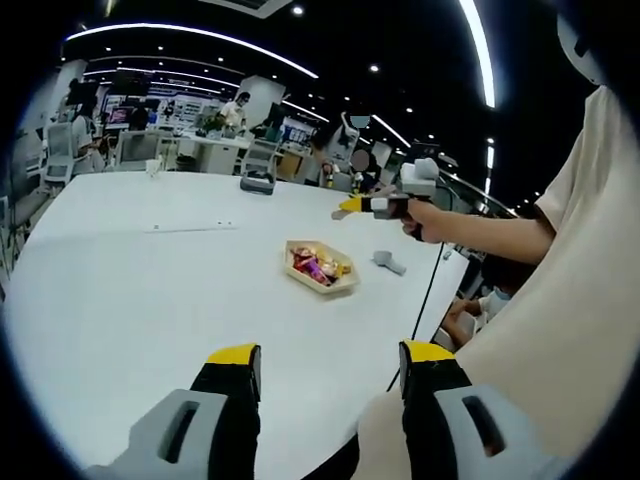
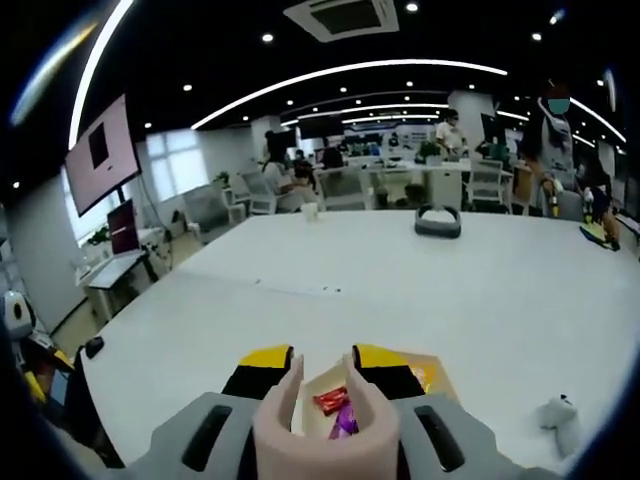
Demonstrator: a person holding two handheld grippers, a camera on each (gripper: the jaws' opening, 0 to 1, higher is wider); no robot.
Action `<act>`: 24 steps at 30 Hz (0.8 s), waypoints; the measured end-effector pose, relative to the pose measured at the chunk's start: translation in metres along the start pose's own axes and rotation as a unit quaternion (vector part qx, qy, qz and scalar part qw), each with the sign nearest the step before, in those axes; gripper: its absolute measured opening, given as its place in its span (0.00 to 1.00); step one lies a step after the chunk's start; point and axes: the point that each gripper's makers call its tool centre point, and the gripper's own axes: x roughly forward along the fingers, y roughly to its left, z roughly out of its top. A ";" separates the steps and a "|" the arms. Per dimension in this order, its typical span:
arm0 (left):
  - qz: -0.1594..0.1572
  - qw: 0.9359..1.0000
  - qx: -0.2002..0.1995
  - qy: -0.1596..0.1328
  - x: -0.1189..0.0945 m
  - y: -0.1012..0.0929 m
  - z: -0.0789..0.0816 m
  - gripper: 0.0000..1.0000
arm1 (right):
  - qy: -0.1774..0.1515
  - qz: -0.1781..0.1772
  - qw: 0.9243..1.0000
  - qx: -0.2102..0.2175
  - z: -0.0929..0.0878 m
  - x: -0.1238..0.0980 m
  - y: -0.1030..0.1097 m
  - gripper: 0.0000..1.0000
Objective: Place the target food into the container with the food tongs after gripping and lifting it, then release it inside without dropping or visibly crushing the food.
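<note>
Tongs: pale pink food tongs (image 2: 322,425) sit between the jaws of the right gripper (image 2: 322,378); the two tips stand apart with a gap between them and clasp nothing.
Right gripper: its yellow-tipped jaws press against the outer sides of the tongs; in the left gripper view it (image 1: 352,206) hangs above the table, far right, held by a hand (image 1: 424,218).
Food: wrapped pieces, red and purple (image 2: 337,412), show through the gap just beyond the tong tips; whether the tips touch them cannot be told. Each piece's own direction is too small to tell.
Container: shallow tan boat-shaped tray (image 1: 320,268) holding the pieces, its long axis running from far left to near right on the white table (image 1: 140,290).
Left gripper: (image 1: 330,372) jaws wide apart, nothing between them, well short of the tray.
Beyond: a small grey object (image 1: 390,263) lies just right of the tray.
</note>
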 end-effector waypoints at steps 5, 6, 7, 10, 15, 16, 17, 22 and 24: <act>-0.007 1.000 0.006 -0.001 0.006 -0.001 0.005 0.55 | 0.004 0.053 0.999 0.007 -0.006 -0.002 0.035 0.23; -0.008 1.000 0.007 -0.001 0.007 -0.001 0.005 0.55 | 0.003 0.065 0.998 0.009 -0.007 -0.002 0.042 0.23; -0.008 1.000 0.008 -0.001 0.008 -0.001 0.006 0.55 | 0.004 0.084 0.996 0.017 -0.009 -0.003 0.052 0.23; -0.012 1.000 0.013 -0.001 0.011 -0.002 0.010 0.55 | 0.009 0.131 0.991 0.023 -0.014 -0.006 0.080 0.23; -0.018 1.000 0.022 -0.004 0.014 -0.004 0.018 0.55 | 0.011 0.185 0.982 0.028 -0.017 -0.014 0.114 0.23; -0.020 0.999 0.025 -0.005 0.015 -0.005 0.020 0.55 | 0.013 0.213 0.976 0.042 -0.017 -0.018 0.127 0.23; -0.021 0.999 0.026 -0.006 0.015 -0.006 0.021 0.55 | 0.006 0.228 0.972 0.050 -0.014 -0.021 0.134 0.23; -0.027 0.999 0.041 -0.008 0.015 -0.009 0.029 0.54 | 0.000 0.270 0.961 0.056 -0.009 -0.035 0.161 0.24; -0.031 0.998 0.047 -0.010 0.016 -0.011 0.033 0.53 | -0.006 0.290 0.955 0.069 -0.007 -0.042 0.172 0.24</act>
